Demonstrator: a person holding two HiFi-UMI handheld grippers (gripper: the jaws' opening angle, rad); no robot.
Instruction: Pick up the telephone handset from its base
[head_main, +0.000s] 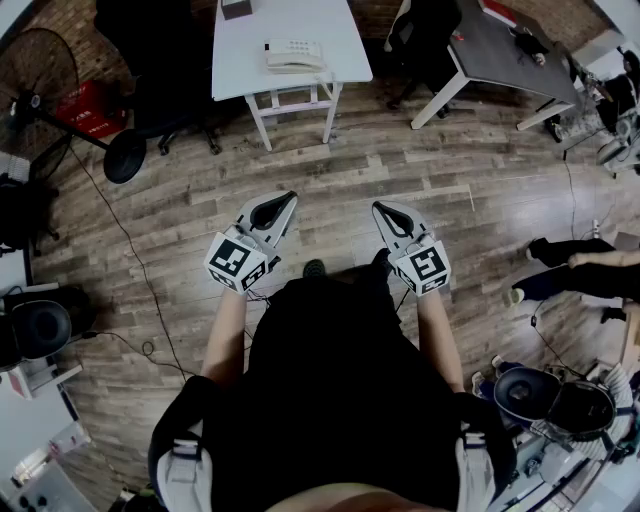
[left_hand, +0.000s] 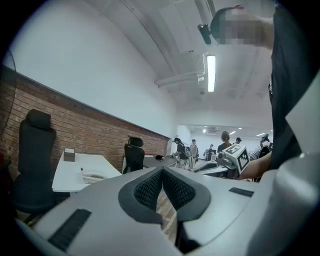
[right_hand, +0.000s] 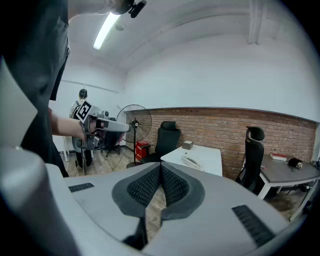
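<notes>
Two clenched, empty jaw pairs: left gripper (head_main: 284, 201), right gripper (head_main: 385, 211); handset (head_main: 296, 66) at twelve o'clock, likely light, rigid, slippery, best gripped mid-shaft

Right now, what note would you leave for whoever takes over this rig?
Left gripper: shut, empty.
Right gripper: shut, empty.
Both are held in front of the person, over the wood floor, well short of the white table.
Telephone sits on that table, with the handset apparently lying on it.
Done: nothing.
Left: walk up, open a gripper, grasp the handset, lift it off.
</notes>
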